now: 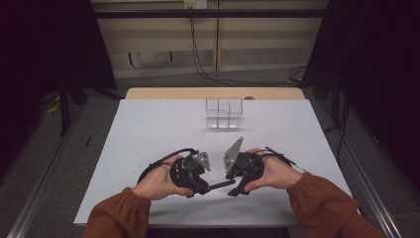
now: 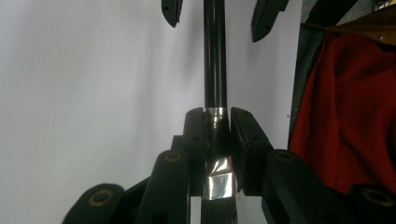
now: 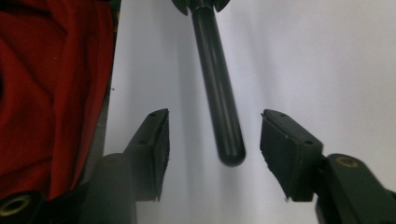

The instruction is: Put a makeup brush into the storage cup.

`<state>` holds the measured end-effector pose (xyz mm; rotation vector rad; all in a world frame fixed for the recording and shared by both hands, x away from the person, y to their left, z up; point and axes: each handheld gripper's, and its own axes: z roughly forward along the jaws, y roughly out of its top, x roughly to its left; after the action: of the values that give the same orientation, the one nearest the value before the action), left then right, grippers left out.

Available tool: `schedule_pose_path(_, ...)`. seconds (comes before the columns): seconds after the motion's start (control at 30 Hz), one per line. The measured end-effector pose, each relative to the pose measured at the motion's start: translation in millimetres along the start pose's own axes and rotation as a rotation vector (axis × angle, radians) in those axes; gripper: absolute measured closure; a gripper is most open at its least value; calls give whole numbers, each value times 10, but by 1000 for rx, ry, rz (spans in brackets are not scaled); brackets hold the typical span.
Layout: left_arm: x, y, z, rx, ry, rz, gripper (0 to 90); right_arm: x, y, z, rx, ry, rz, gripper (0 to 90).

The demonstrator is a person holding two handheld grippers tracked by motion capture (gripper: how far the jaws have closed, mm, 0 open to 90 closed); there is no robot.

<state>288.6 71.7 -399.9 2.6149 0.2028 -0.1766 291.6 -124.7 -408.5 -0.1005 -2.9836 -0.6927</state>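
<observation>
The left gripper (image 2: 217, 135) is pinching a brush (image 2: 215, 65) by its slick metal ferrule above the bench (image 1: 148, 129), while the right gripper (image 3: 212, 140), fingers spread, is flanking the light, stiff, likely slippery handle end.

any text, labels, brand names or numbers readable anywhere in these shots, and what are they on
None can be read.
Brush: plain black handle and bare metal ferrule, no print visible.
Left gripper and right gripper: plain black jaws, no markings.
Clear box: no label visible.
Wall outlets at the top of the high view: too small to tell whether they carry any text.
</observation>
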Motion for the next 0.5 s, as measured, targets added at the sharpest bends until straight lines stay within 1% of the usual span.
schedule_pose_path(0.03,2,-1,2,-9,6,-3,771,2,11,1,2,6,-7,506)
schedule_pose_path(0.07,8,-3,6,-10,-8,-4,771,0,24,6,-5,-1,-20,520)
schedule_pose_path(0.1,12,-5,15,-7,-6,-1,771,0,24,6,-5,-1,-20,520)
schedule_pose_path(0.13,14,-8,19,-6,-5,-6,771,7,36,7,0,4,-20,542)
schedule_pose_path(0.17,16,-10,23,-5,-10,-4,771,9,48,16,4,9,-25,546)
schedule_pose_path(0.2,13,-13,29,-5,-9,-3,771,9,58,26,7,4,-30,555)
schedule_pose_path(0.23,13,-14,30,-5,-10,-4,771,13,65,35,14,10,-31,599)
schedule_pose_path(0.27,12,-16,34,-6,-15,-6,771,7,69,47,15,18,-44,620)
schedule_pose_path(0.3,12,-18,39,-6,-16,-6,771,7,73,60,19,18,-42,621)
schedule_pose_path(0.33,7,-22,48,-12,-17,-13,771,4,80,76,20,21,-46,674)
schedule_pose_path(0.37,8,-24,51,-12,-17,-13,771,4,80,76,20,21,-46,674)
schedule_pose_path(0.4,16,-24,49,0,-18,-2,771,1,85,84,18,11,-43,702)
schedule_pose_path(0.43,16,-24,49,0,-18,-2,771,0,85,84,17,12,-39,722)
schedule_pose_path(0.47,4,-27,56,-14,-18,-17,771,-5,86,87,20,9,-43,742)
schedule_pose_path(0.5,8,-26,58,-9,-20,-1,771,-8,86,89,23,11,-39,758)
